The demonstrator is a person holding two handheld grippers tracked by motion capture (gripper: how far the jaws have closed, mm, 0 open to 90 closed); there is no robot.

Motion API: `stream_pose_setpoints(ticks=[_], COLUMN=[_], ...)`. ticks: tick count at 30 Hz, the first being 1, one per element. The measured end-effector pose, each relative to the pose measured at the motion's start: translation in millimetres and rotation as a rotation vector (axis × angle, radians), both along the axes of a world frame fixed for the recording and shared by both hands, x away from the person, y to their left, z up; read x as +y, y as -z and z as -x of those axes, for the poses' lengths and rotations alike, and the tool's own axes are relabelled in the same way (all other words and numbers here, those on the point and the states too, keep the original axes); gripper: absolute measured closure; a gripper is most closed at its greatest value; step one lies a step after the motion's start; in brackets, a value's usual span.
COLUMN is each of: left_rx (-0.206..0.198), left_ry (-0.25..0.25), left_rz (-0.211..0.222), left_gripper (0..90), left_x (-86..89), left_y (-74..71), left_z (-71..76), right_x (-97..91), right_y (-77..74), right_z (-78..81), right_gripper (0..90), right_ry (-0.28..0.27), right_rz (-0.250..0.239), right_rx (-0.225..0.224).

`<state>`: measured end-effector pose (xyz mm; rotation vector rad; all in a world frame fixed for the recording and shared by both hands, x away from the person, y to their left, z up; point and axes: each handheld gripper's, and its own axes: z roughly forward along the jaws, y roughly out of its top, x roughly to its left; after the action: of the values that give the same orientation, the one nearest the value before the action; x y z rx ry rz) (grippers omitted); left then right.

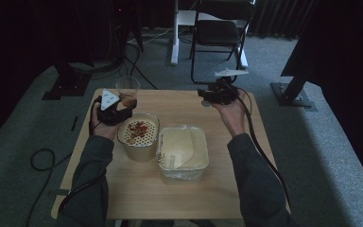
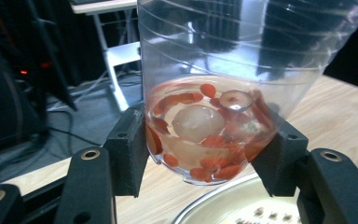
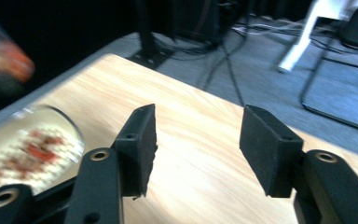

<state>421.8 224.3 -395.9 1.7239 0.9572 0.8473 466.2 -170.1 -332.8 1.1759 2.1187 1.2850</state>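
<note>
This looks like a recording room or lab rather than a home. A small wooden table [image 1: 189,189] stands alone on grey carpet [image 1: 340,151], ringed by black curtains [image 1: 283,19] along the far wall. Dark stand bases [image 1: 293,94] sit on the floor at the far left and far right, and loose cables [image 1: 42,161] trail across the carpet. A black folding chair [image 1: 217,33] and a white desk leg [image 1: 175,38] stand beyond the table.

Counts on and around the table
One clear cup [image 1: 127,90], one perforated metal bowl [image 1: 138,134], one lidded plastic container [image 1: 183,151], two grippers, one black chair [image 1: 220,33]
</note>
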Motion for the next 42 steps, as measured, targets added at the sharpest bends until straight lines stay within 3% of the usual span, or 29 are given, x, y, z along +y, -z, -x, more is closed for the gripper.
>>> stream_pose_setpoints(ticks=[5, 9, 11, 16, 20, 25, 28, 35, 42], left_rx=[-0.021, -0.017, -0.011, 0.002, -0.012, -0.035, -0.038, -0.055, -0.104], left_ry=[-0.046, -0.075, -0.093, -0.128, -0.131, -0.163, -0.188, -0.203, -0.190], left_rz=[-0.037, -0.101, -0.107, -0.102, -0.134, -0.247, -0.325, -0.531, -0.729], left_gripper=[42.8, 42.7, 42.8, 42.8, 42.8, 42.8, 42.8, 42.9, 42.9], left_x=[15.0, 27.8, 36.7, 55.0, 53.7, 49.0, 47.4, 38.8, 29.4], left_y=[3.0, 9.2, 12.1, 17.5, 19.9, 20.3, 20.5, 26.3, 27.9], left_z=[9.2, 17.0, 21.2, 28.2, 33.9, 36.3, 35.5, 35.7, 37.2], right_x=[-37.9, -59.2, -67.3, -84.3, -94.2, -101.7, -106.2, -108.3, -110.8], right_y=[32.7, 63.1, 77.3, 107.8, 129.0, 155.0, 167.9, 194.8, 208.9], right_z=[13.8, 26.2, 33.2, 51.4, 59.3, 69.0, 75.5, 88.8, 94.5], right_gripper=[46.0, 47.9, 47.9, 46.8, 46.7, 46.5, 46.4, 42.6, 42.3], right_ry=[0.078, 0.123, 0.142, 0.178, 0.200, 0.217, 0.227, 0.239, 0.247], right_rz=[0.036, 0.061, 0.088, 0.088, 0.090, 0.139, 0.144, 0.206, 0.189], right_rx=[0.005, 0.028, 0.035, 0.060, 0.087, 0.112, 0.131, 0.160, 0.190])
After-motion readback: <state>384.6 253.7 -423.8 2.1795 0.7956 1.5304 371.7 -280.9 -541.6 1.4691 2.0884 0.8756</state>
